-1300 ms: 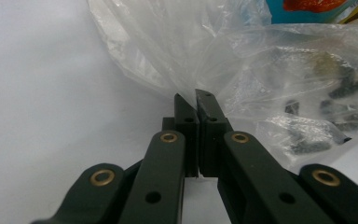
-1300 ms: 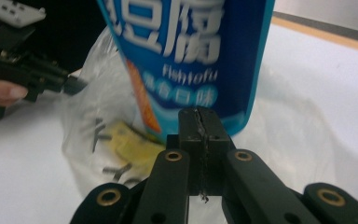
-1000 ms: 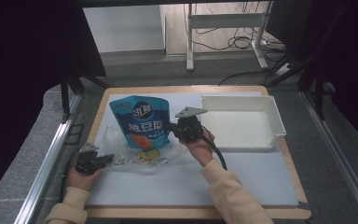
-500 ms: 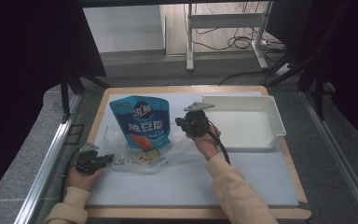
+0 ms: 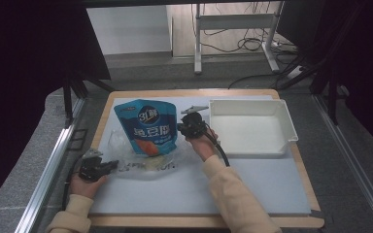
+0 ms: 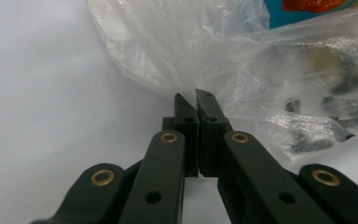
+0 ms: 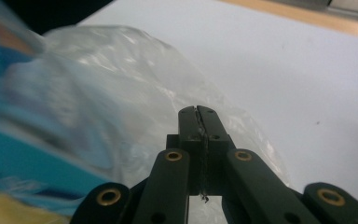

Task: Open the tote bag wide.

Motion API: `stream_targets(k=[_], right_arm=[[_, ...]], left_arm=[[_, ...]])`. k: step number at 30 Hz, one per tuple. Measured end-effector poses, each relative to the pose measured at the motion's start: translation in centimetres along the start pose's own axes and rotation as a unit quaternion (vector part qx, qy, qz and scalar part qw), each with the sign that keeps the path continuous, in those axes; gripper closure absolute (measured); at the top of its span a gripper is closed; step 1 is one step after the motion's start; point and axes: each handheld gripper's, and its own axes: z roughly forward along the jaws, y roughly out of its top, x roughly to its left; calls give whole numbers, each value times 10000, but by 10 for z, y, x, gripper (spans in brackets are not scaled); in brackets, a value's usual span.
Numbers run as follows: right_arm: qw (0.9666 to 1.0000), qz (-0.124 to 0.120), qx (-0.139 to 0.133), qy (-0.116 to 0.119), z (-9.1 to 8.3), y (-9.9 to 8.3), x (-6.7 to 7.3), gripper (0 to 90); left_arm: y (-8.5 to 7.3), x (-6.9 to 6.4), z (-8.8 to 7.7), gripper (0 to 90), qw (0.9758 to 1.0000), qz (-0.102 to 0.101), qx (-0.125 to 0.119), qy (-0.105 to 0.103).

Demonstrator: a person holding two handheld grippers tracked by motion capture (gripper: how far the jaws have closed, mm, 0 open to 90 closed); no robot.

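Observation:
A blue snack pouch (image 5: 148, 126) lies on the white mat, its lower end over a crumpled clear plastic bag (image 5: 145, 162). My left gripper (image 5: 112, 165) is at the bag's left end, shut on a fold of the film (image 6: 214, 51), with its tips (image 6: 193, 98) pinched together. Small dark packets (image 6: 317, 135) show through the plastic. My right gripper (image 5: 182, 128) sits at the pouch's right edge. Its jaws (image 7: 197, 109) are closed tight with clear film (image 7: 121, 70) bunched around them and a shred between them. The pouch (image 7: 9, 116) is a blur at that view's left.
A white tray (image 5: 286, 119) stands at the back right of the mat, just right of my right hand. The wooden board's edge (image 5: 199, 221) runs along the front. Metal rails flank the table on both sides.
The right gripper has shifted left and lower, closer to the pouch's right edge. The left gripper has stayed put on the bag.

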Motion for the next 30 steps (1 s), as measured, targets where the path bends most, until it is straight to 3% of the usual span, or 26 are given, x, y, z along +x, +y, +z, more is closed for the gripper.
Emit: stream_targets(k=[1,2,5,11,14,18,30], right_arm=[[10000,2,34,-46,4,-2,-1,887],[9997,-145,52,-207,8,-3,3,887],[9994,-98,140,-305,13,-6,8,887],[9990,-3,202,-393,17,-13,11,887],[9986,-67,218,-487,18,-16,12,888],[9987,37,221,-454,17,-20,10,887],[9984,196,-299,-446,-5,-9,19,887]], left_arm=[[0,0,0,888,10000,-1,-1,-1],[0,0,0,888,10000,-1,-1,-4],[0,0,0,888,10000,-3,-2,0],[0,0,0,887,10000,-7,-2,9],[0,0,0,887,10000,-8,2,11],[0,0,-1,887,10000,-8,0,18],[0,0,-1,887,10000,-6,5,17]])
